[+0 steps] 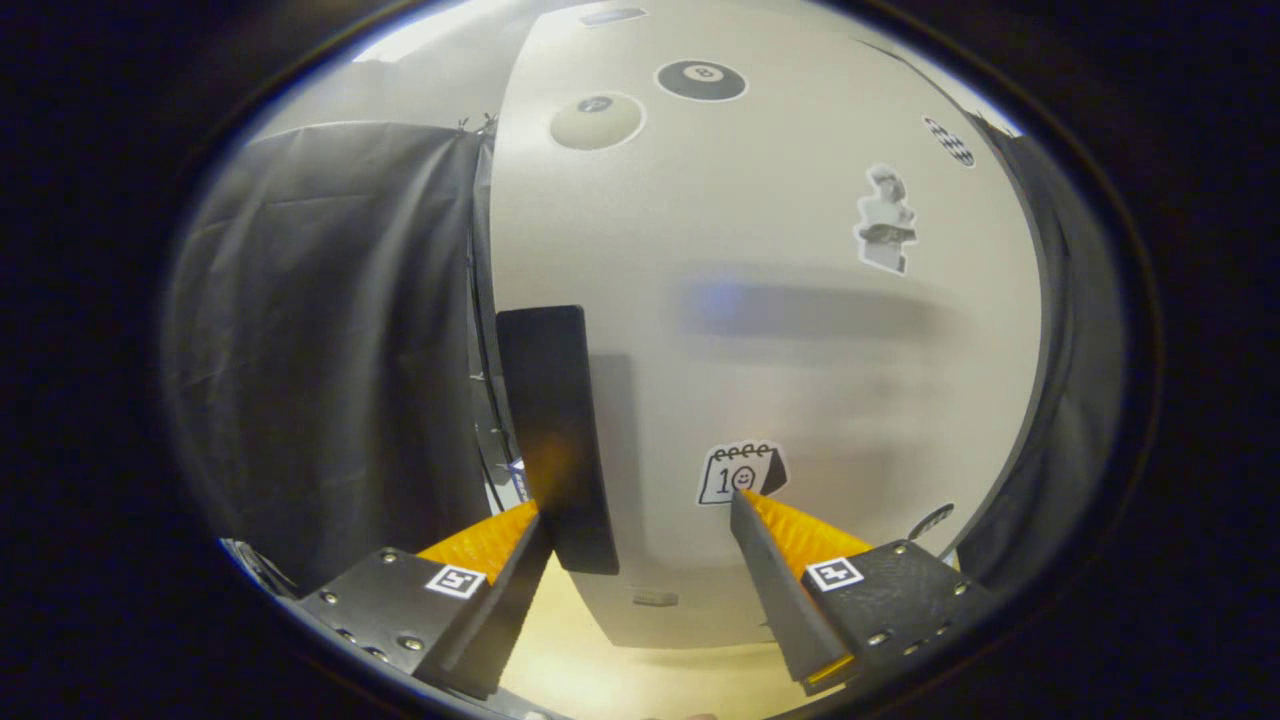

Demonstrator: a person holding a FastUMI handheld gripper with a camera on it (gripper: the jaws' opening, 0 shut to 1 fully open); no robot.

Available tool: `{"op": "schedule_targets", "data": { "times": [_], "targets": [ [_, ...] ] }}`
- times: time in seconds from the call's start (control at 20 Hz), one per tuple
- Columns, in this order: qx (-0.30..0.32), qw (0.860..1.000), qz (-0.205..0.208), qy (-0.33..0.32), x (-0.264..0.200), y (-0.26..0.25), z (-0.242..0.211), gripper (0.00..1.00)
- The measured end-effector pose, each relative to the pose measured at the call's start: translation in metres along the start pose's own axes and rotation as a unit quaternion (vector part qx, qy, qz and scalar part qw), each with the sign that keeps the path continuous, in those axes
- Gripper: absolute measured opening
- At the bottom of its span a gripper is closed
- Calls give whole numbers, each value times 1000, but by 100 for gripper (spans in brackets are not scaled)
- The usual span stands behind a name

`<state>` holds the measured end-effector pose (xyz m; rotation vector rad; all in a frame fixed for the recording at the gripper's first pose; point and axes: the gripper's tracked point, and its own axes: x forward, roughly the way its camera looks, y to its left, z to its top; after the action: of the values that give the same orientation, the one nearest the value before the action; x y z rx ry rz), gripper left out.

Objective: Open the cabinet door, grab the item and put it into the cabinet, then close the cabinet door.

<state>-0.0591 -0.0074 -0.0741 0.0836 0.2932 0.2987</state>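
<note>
Gripper (640, 510) fingers apart at cabinet door (760, 330); left fingertip hidden behind dark handle (555, 430), contact unclear

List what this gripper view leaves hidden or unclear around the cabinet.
- Cabinet interior: hidden behind the closed cabinet door.
- Contact between the open gripper and the black handle: cannot tell.
- Item to store: nothing identifiable here.
- Grey smear across the door: blurred shadow or reflection.
</note>
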Motion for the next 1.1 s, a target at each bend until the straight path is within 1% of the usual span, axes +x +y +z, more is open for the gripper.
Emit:
{"op": "schedule_targets", "data": {
  "times": [0.15,0.5,1.1],
  "targets": [
    [1,1000,-8,-5,1,0,0,100],
    [2,1000,-11,-10,1,4,1,100],
    [-3,1000,-15,-15,16,2,3,100]
  ]
}}
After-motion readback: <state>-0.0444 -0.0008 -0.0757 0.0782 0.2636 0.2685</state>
